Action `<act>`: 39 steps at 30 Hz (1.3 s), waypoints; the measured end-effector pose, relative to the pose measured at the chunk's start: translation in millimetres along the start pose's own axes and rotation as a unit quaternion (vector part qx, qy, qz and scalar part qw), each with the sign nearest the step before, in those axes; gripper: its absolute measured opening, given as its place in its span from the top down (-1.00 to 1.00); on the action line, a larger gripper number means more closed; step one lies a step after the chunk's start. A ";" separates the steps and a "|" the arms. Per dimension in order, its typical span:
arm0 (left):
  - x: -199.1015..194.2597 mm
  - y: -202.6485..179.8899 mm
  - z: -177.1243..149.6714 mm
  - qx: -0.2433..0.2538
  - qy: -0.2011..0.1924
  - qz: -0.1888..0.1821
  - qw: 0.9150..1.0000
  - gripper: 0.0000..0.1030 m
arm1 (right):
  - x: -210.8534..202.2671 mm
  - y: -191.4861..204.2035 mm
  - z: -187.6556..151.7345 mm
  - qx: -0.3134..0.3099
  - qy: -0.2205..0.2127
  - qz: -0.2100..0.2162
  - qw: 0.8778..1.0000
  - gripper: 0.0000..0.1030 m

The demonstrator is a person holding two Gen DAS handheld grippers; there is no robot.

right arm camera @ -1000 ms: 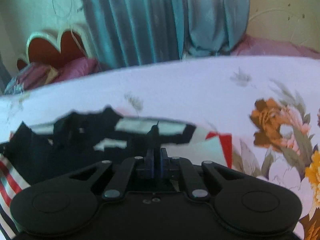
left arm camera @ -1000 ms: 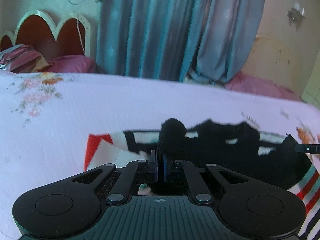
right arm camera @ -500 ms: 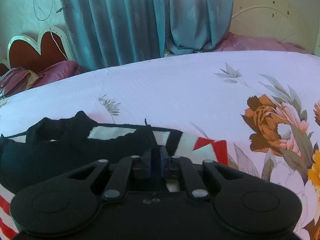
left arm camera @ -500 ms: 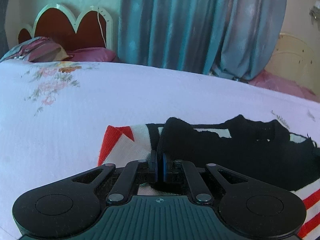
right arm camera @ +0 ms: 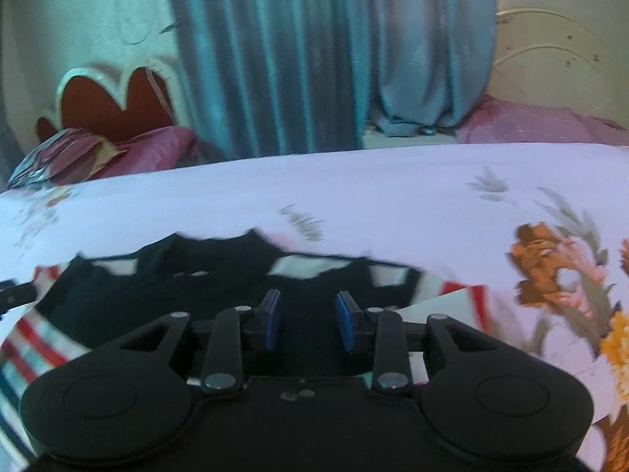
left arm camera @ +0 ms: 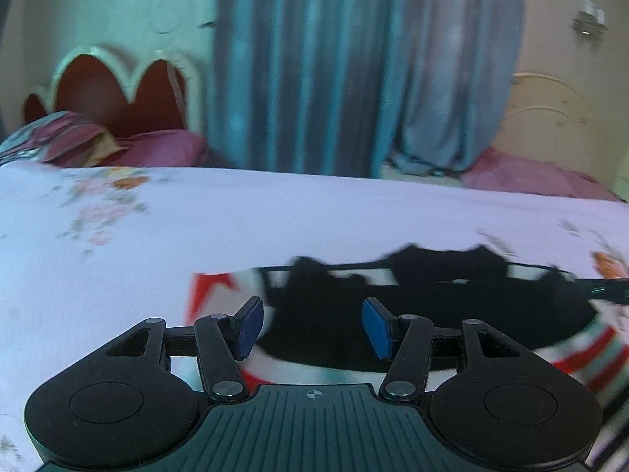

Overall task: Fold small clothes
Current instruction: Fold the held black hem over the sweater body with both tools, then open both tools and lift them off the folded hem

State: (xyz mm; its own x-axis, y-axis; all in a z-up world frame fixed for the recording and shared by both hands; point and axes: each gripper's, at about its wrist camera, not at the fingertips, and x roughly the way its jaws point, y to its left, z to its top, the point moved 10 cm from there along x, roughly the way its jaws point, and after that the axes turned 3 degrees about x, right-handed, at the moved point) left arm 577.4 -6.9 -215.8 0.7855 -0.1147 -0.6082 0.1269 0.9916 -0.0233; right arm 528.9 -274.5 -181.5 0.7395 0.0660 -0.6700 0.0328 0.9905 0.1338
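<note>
I have both jaws opening over the bed: my left gripper (left arm camera: 312, 328) has its blue pads (left arm camera: 251, 326) spread well apart, and they press on nothing, though the black part of the garment (left arm camera: 412, 314) lies in the gap and just ahead of it. My right gripper (right arm camera: 306, 322) is narrower but also parting, its pads clear of the cloth, with the same garment (right arm camera: 220, 275) lying between and beyond them (both views are smeared by motion, so fine folds I cannot make out). The garment is black in the middle with white panels along its far edge, a red and white corner outside each gripper's outer finger, and red, white and teal stripes on the side toward the other gripper. It rests flat on the pale floral bedsheet (left arm camera: 275, 212), which stretches far ahead of the jaws. Past the sheet hang blue curtains (left arm camera: 354, 70), and ahead to the left stands a scalloped headboard (left arm camera: 114, 86) with pink pillows (left arm camera: 157, 149).
</note>
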 end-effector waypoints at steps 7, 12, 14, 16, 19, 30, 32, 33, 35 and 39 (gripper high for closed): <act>9.1 -56.1 -12.0 0.026 0.030 -0.037 0.999 -0.06 | 4.4 47.4 -17.5 -0.023 0.018 0.028 0.999 0.43; 27.2 -59.9 -27.4 0.045 0.057 -0.006 0.997 -0.06 | 14.9 41.9 -22.8 -0.033 0.025 0.001 0.999 0.22; 32.2 -51.5 -32.8 0.049 0.064 0.007 0.997 -0.06 | 17.4 26.5 -25.8 -0.038 0.026 -0.026 0.999 0.23; 31.3 -42.0 -35.3 0.054 0.062 0.015 0.997 -0.06 | 19.9 0.6 -29.7 -0.032 0.031 -0.055 0.998 0.29; 30.6 -25.3 -36.9 0.055 0.061 0.031 0.996 -0.06 | 17.9 -28.8 -33.4 -0.017 0.028 -0.062 0.998 0.51; 8.9 -11.0 -36.6 0.037 0.061 0.038 0.997 -0.06 | -4.3 -9.6 -31.7 -0.019 0.021 -0.046 0.999 0.34; 0.5 -15.0 -37.0 0.038 0.058 0.031 0.997 -0.06 | -12.2 4.7 -30.5 -0.022 0.016 -0.029 0.999 0.33; -4.0 -18.6 -36.9 0.040 0.055 0.025 0.997 -0.06 | -15.5 12.8 -31.0 -0.023 0.015 -0.020 0.999 0.30; -12.3 -28.5 -37.5 0.044 0.050 0.012 0.998 -0.06 | -20.3 28.8 -33.7 -0.026 0.014 -0.003 1.000 0.28; -21.4 -52.4 -45.7 0.058 0.053 -0.018 0.997 -0.06 | -25.1 58.7 -47.1 -0.042 0.020 0.022 0.999 0.28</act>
State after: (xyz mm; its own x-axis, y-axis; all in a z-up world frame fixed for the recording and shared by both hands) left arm 526.3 -53.7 -237.8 0.7114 -0.1380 -0.6891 0.2287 0.9726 0.0412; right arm 480.6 -212.3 -191.2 0.7119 0.1137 -0.6930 -0.0575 0.9929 0.1039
